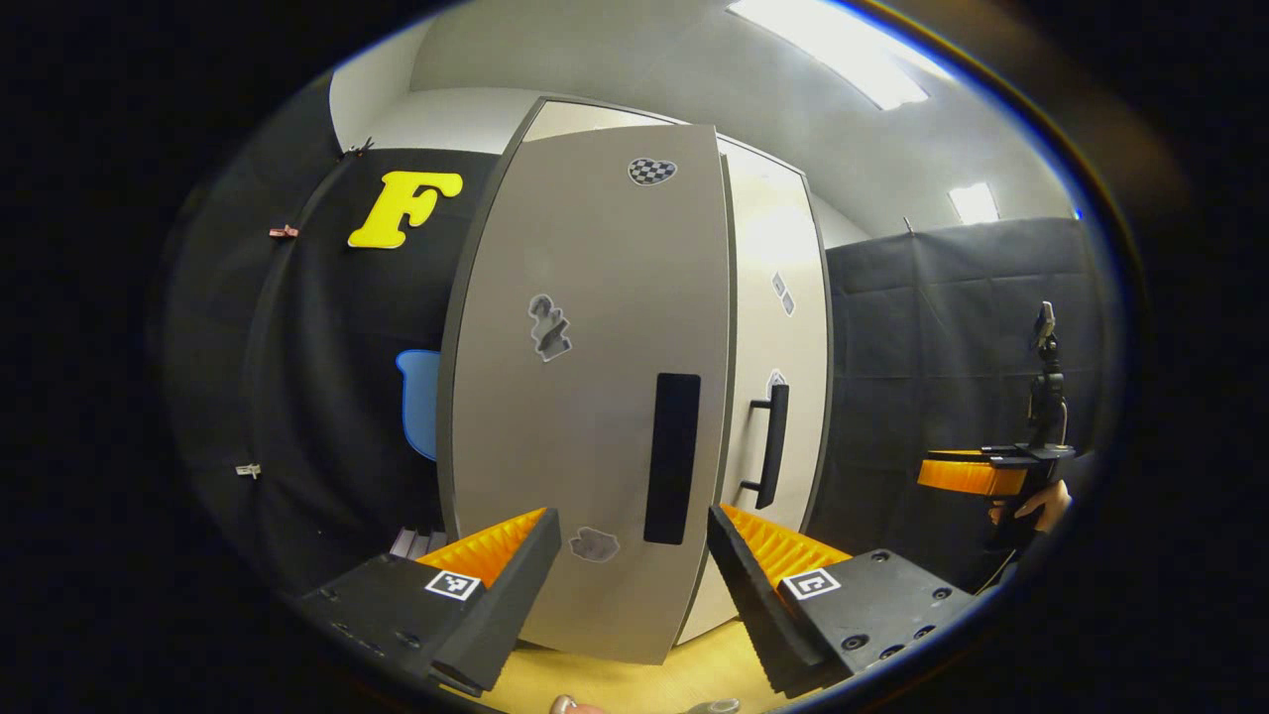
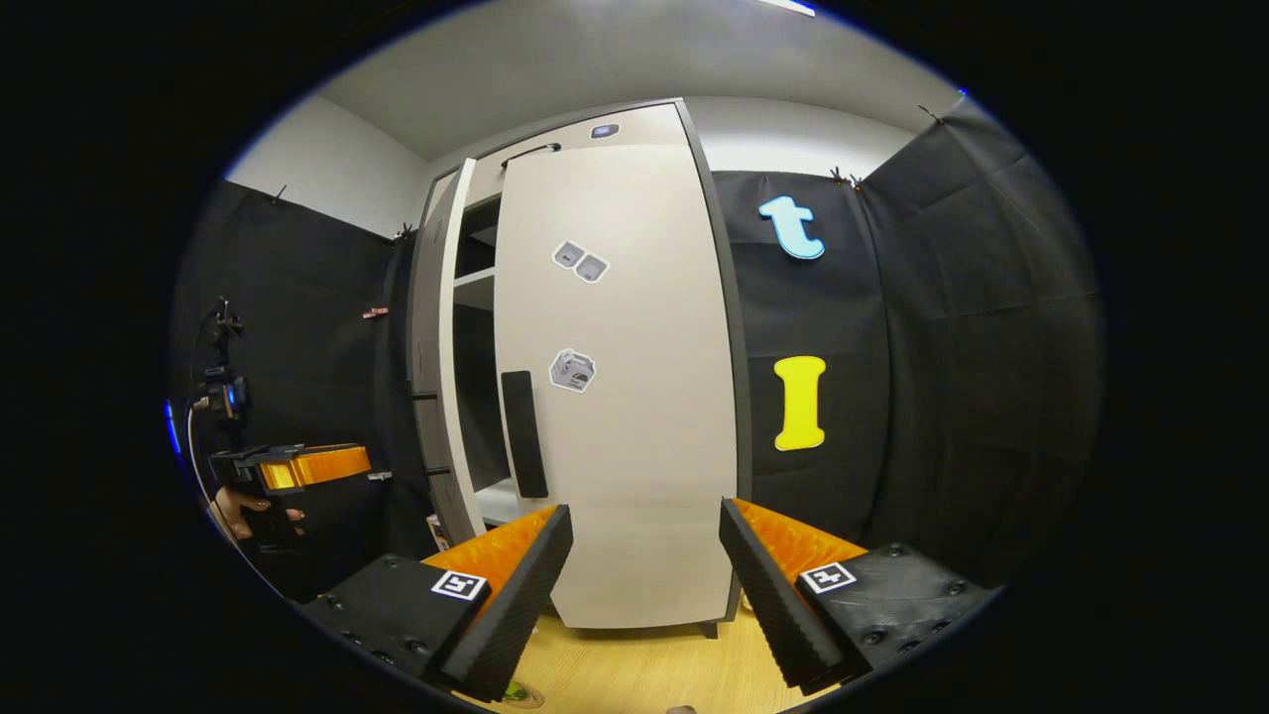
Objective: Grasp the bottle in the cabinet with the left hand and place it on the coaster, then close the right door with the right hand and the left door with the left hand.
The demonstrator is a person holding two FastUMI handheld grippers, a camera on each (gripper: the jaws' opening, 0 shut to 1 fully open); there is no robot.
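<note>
Left gripper [image 1: 634, 585]: jaws spread, empty, facing the pale grey left cabinet door [image 1: 595, 397], ajar.
Right gripper [image 2: 644, 585]: jaws spread, empty, before the closed right door [image 2: 634, 397].
Bottle: possibly the green object at the right gripper view's bottom edge [image 2: 514, 692].

readable text: none | door [image 1: 595, 327] stickers [image 1: 548, 327]: illegible

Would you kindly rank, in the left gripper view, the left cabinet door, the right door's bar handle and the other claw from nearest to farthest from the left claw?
1. Left cabinet door: straight ahead of the left claw, partly open.
2. Right door's bar handle: just right of centre, behind the left door's edge.
3. Right claw: far right, held in a hand; its depth against the handle is hard to call.
</note>
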